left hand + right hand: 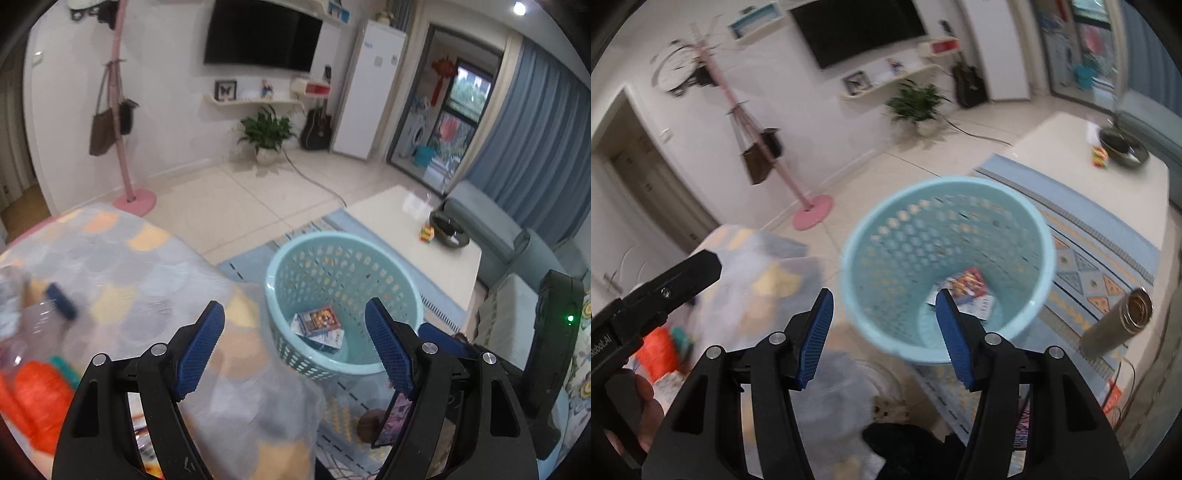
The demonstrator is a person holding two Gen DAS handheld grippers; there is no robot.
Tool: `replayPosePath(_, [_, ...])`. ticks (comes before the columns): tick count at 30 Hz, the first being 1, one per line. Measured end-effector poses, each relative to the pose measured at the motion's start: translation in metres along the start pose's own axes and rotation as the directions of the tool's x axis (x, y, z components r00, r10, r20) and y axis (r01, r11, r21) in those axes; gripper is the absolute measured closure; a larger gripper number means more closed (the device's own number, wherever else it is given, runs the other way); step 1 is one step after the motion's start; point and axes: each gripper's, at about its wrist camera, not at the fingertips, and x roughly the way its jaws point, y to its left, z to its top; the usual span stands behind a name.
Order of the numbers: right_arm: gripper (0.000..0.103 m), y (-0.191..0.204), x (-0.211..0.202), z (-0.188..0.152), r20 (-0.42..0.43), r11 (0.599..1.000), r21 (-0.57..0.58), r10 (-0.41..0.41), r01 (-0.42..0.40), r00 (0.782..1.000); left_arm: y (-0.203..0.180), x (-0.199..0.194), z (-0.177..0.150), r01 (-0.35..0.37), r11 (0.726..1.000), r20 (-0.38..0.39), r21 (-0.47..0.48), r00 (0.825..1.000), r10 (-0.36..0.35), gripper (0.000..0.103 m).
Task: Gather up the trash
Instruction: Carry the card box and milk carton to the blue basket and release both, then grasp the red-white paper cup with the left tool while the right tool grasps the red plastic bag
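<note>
A light blue perforated basket [343, 266] stands on the rug and holds a small colourful box [318, 320] and a white card. It also shows in the right wrist view [945, 206], with the box [966, 282] inside. My left gripper [295, 343] is open and empty, above the basket's near rim and the table edge. My right gripper [884, 332] is open and empty, just over the basket's near rim. An orange wrapper [35, 395] and a clear plastic bottle [33, 325] lie on the patterned table at the left, blurred.
The patterned tablecloth [122, 266] covers the table at the left. A white coffee table [417, 236] with a dark bowl stands beyond the basket. A metal flask [1115, 325] lies on the rug at the right. A pink coat stand [133, 199] is on the floor behind.
</note>
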Motion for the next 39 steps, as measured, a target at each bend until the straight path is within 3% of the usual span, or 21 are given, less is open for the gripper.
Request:
replayPosePath(9, [0.049,0.097,-0.034,-0.022,0.034,0.963,-0.232,0.146,-0.135,0.989,0.052,-0.097,-0.018,-0.074,0.995,0.146,-0.063,0.986,0.083,0.026])
replayPosePath(17, [0.049,0.175,-0.033,-0.05,-0.021,0.896,-0.374,0.25,-0.24,0.968,0.13,-0.171,-0.037,-0.203,0.966,0.218,-0.159,0.947,0.235,0.022])
replayPosePath(22, [0.049,0.217,-0.018,-0.063,-0.071,0.865,-0.423,0.266,-0.27,0.961,0.206,-0.209,-0.057,-0.306,0.92,0.204,-0.246,0.911,0.358,0.022])
replayPosePath(25, [0.04,0.238,-0.002,-0.07,-0.113,0.85,-0.445,0.259,-0.282,0.959,0.252,-0.224,-0.067,-0.351,0.886,0.176,-0.303,0.893,0.414,0.022])
replayPosePath(30, [0.034,0.254,0.023,-0.077,-0.143,0.848,-0.46,0.223,-0.264,0.964,0.328,-0.23,-0.081,-0.408,0.836,0.099,-0.367,0.877,0.471,0.019])
replayPosePath(34, [0.034,0.259,0.037,-0.077,-0.161,0.855,-0.452,0.203,-0.255,0.966,0.39,-0.21,-0.086,-0.401,0.825,0.014,-0.398,0.897,0.442,0.019])
replayPosePath(36, [0.034,0.26,0.041,-0.077,-0.165,0.857,-0.451,0.194,-0.249,0.967,0.413,-0.2,-0.088,-0.408,0.812,-0.025,-0.418,0.898,0.439,0.019])
replayPosePath(37, [0.034,0.261,0.043,-0.077,-0.167,0.857,-0.453,0.191,-0.247,0.967,0.426,-0.195,-0.091,-0.388,0.816,-0.044,-0.429,0.911,0.41,0.019])
replayPosePath(39, [0.033,0.262,0.047,-0.077,-0.176,0.856,-0.456,0.181,-0.243,0.968,0.438,-0.186,-0.093,-0.375,0.818,-0.067,-0.436,0.92,0.387,0.019])
